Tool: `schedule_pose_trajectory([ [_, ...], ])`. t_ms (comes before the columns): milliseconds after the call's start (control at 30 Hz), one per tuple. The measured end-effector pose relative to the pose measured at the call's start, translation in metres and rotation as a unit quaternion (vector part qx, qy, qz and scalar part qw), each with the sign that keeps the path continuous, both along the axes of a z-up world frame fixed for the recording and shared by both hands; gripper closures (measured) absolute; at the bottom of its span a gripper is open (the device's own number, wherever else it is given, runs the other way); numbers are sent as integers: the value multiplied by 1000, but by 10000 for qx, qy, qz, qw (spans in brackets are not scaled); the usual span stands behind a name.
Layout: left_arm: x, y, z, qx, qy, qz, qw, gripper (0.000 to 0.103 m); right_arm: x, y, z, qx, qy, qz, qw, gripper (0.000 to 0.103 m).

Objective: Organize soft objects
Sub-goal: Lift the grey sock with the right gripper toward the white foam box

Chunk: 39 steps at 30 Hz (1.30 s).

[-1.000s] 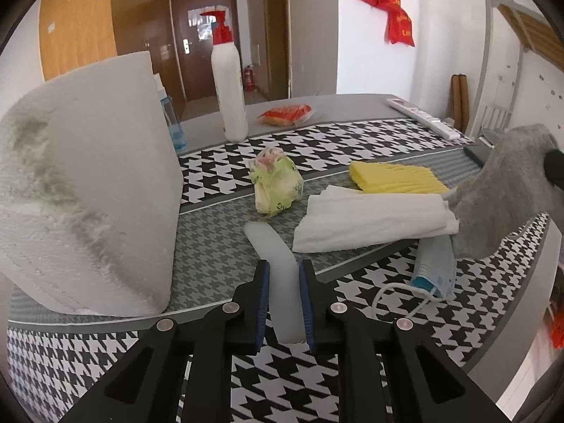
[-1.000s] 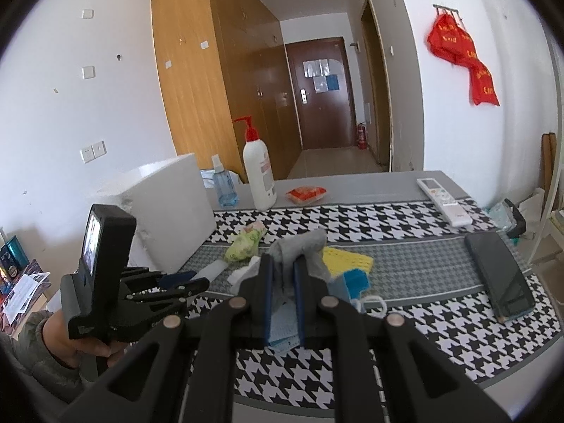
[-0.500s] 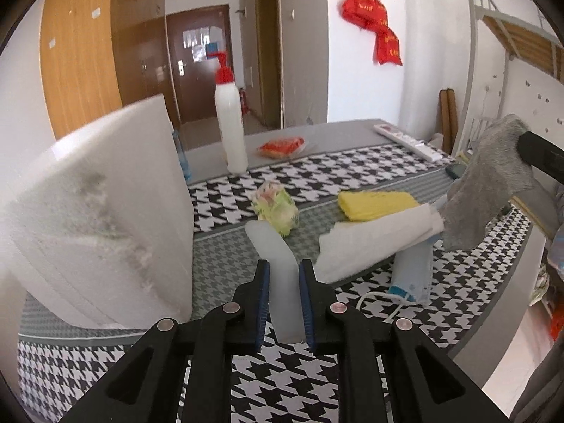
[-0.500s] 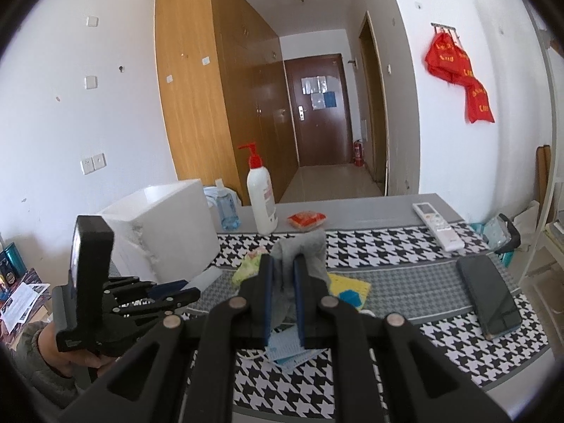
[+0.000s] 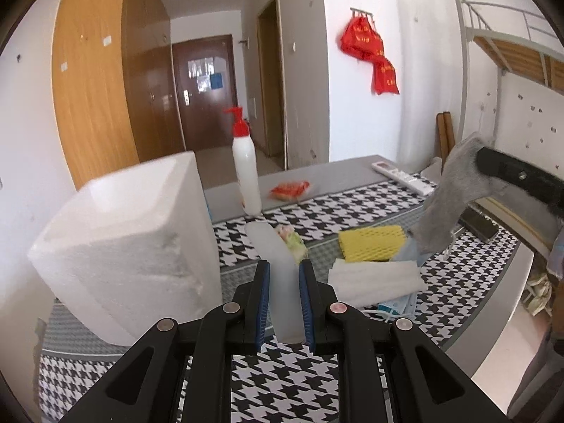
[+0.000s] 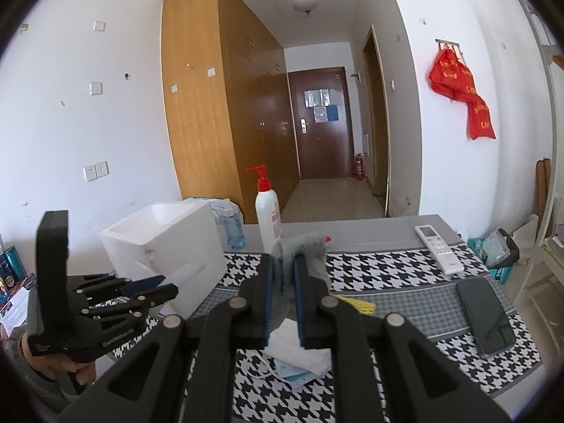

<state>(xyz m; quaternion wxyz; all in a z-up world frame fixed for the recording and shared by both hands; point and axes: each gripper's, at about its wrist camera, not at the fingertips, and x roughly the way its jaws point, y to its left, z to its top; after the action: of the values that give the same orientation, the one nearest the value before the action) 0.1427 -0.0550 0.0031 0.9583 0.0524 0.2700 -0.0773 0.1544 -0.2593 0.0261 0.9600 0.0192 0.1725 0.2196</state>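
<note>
Between the right tongs, a fuzzy grey sock

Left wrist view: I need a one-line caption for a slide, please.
Left tongs grip a translucent white strip beside a foam box; right tongs lift a grey cloth.

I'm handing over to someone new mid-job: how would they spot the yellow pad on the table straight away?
Start at the big white foam box on the houndstooth table and look right, past the pump bottle. On the grey checked strip lies the yellow pad, flat and ribbed. It touches the folded white cloth in front of it, and it is the only yellow thing among white and grey ones.
</note>
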Motion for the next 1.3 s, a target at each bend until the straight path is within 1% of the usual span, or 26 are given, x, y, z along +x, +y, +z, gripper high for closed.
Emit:
schedule_pose_trajectory([
  [133, -5, 2, 8, 31, -118, -43, 9999, 85, 0, 8, -1, -27, -8, 66, 10000, 89],
  [500, -9, 11, 23, -30, -282, -120, 9995, 85, 9, 19, 3, 1, 39, 152, 9999, 89],
  [800, -7, 19, 36, -90, -436, -289, 9986, 85, 11, 29, 11, -4, -90, 115, 9999, 89],
  [1067, -5, 32, 52, -91, -696, -273, 9972, 85, 15, 41, 20, -29, -165, 113, 9998, 89],
  [1300, 0, 39, 62, -127, -829, -225, 9962, 85, 20, 51, 27, -44, -226, 184, 9996, 89],
])
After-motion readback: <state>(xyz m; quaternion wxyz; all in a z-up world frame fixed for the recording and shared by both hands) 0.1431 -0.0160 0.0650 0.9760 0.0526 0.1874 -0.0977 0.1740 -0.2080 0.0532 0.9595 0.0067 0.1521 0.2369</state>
